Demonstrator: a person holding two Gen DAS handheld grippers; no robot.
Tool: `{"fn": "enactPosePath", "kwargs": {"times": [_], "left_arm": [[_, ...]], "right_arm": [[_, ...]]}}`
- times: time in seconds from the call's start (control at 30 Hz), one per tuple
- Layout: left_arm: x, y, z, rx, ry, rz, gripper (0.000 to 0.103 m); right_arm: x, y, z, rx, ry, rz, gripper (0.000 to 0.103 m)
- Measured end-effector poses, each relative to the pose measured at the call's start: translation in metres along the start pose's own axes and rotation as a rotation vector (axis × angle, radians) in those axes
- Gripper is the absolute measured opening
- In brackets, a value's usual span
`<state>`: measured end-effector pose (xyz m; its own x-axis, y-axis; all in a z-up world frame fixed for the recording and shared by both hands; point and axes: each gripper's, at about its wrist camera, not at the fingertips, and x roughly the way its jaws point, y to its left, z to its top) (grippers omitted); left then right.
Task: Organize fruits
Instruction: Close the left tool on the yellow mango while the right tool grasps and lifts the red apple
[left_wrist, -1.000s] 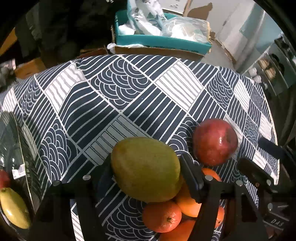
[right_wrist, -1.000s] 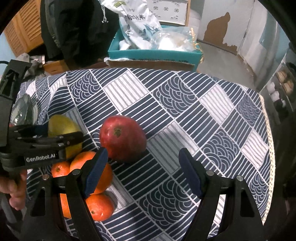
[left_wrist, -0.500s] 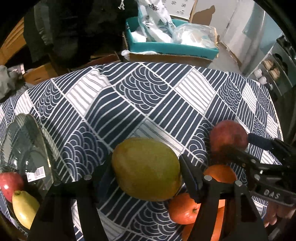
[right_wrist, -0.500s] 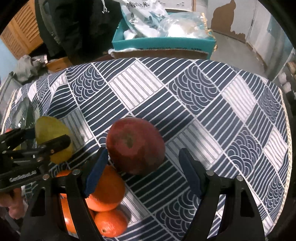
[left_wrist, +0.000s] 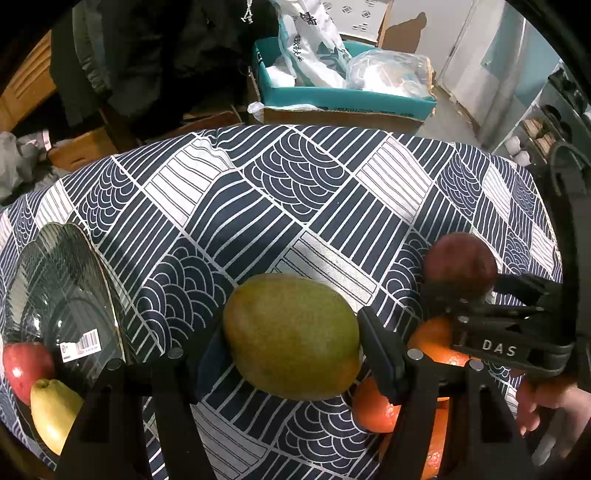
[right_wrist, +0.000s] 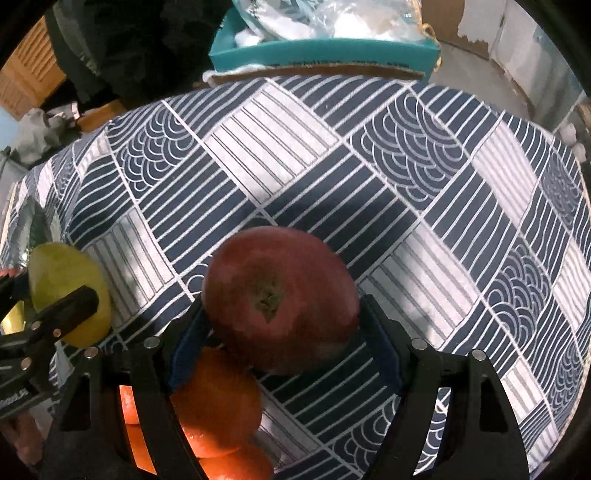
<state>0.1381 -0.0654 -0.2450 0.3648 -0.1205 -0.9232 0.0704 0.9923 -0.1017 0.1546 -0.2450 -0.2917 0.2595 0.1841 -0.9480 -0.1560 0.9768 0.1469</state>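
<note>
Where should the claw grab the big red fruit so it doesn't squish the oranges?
Grab the red fruit across its widest middle, coming from above. It's round with its stem end up, and the oranges press against its lower left, so the right claw pads should sit at mid-height, above them.

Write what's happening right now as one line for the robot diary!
left gripper: shut on mango | right gripper: around pomegranate, on tablecloth | oranges: waiting

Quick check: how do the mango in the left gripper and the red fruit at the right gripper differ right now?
The mango is green-yellow; the red fruit is dark red with a dry stem end facing the camera. The mango is clamped in the left gripper and looks lifted off the tablecloth; the red fruit sits between the right gripper's pads against the oranges. Both are similar-sized ovals.
</note>
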Motion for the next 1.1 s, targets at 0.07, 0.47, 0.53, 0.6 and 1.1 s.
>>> {"fn": "enactPosePath", "kwargs": {"times": [0.07,0.47,0.53,0.6,1.1], "left_arm": [[0.0,0.0,0.0,0.002,-0.001,0.0,0.07],[-0.017,0.0,0.001,0.006,-0.045,0.006,0.07],[-0.023,0.0,0.001,0.007,-0.057,0.009,0.07],[-0.029,0.0,0.001,0.01,-0.069,0.01,0.07],[-0.08,0.001,-0.001,0.024,-0.195,0.022,0.07]], "right_arm": [[0.001,-0.003,0.0,0.025,0.004,0.016,0.079],[-0.025,0.007,-0.005,-0.03,-0.116,-0.052,0.075],[-0.032,0.009,-0.003,-0.041,-0.141,-0.066,0.075],[-0.042,0.01,-0.004,-0.043,-0.17,-0.072,0.075],[-0.106,0.03,-0.007,-0.066,-0.337,-0.074,0.075]]}}
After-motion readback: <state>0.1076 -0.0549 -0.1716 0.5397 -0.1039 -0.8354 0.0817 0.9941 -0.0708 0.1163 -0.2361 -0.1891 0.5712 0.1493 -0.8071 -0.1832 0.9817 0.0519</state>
